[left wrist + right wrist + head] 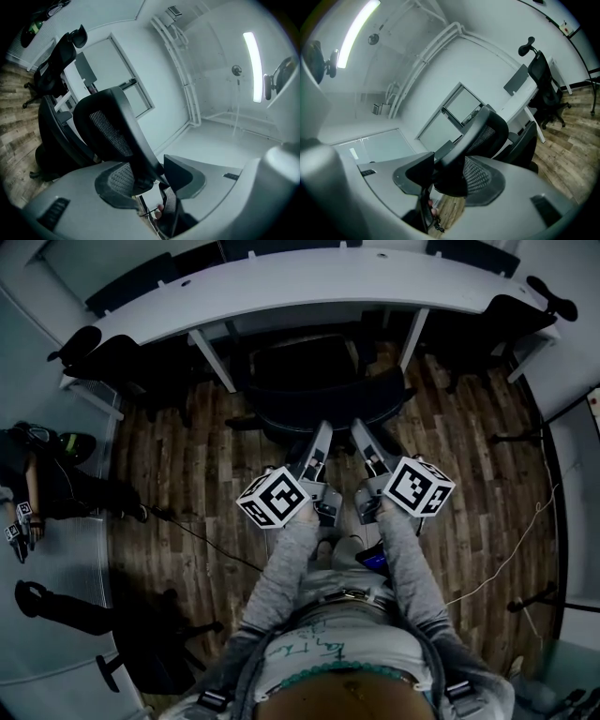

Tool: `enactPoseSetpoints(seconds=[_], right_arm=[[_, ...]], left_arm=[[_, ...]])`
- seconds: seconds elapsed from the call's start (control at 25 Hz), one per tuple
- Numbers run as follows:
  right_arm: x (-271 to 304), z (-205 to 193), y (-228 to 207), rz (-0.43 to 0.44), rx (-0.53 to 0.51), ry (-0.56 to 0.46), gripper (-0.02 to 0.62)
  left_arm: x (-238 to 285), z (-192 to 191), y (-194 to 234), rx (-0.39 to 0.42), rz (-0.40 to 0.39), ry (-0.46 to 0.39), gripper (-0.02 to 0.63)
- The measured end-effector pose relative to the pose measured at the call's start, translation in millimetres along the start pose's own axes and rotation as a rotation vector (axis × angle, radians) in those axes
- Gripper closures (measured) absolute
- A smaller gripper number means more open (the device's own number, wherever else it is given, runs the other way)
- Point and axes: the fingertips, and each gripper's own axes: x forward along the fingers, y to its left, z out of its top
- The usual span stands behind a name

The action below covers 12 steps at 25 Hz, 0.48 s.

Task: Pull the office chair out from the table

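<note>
A black mesh office chair (319, 381) stands tucked under the curved white table (309, 287), its back toward me. My left gripper (323, 430) and right gripper (362, 430) both reach level to the top of the backrest, side by side. In the left gripper view the left gripper (150, 177) has the dark frame of the backrest (117, 131) running between its jaws, with the pads (123, 180) against it. The right gripper (447, 176) holds the same backrest frame (480, 133) in the same way. The seat and wheels are hidden by the backrest and table.
More black chairs stand at the table's left end (103, 357) and right end (511, 320). A person (42, 486) is by the left wall. Another chair base (56, 610) lies lower left. A thin cable (511, 554) trails over the wood floor on the right.
</note>
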Motion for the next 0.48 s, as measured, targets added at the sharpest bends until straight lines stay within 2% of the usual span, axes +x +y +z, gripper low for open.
enactPoseSetpoints(seconds=[0.48], right_arm=[[1.4, -1.4, -2.0, 0.015, 0.012, 0.023, 0.394]], left_arm=[[-0.4, -2.1, 2.8, -0.023, 0.025, -0.014, 0.422]])
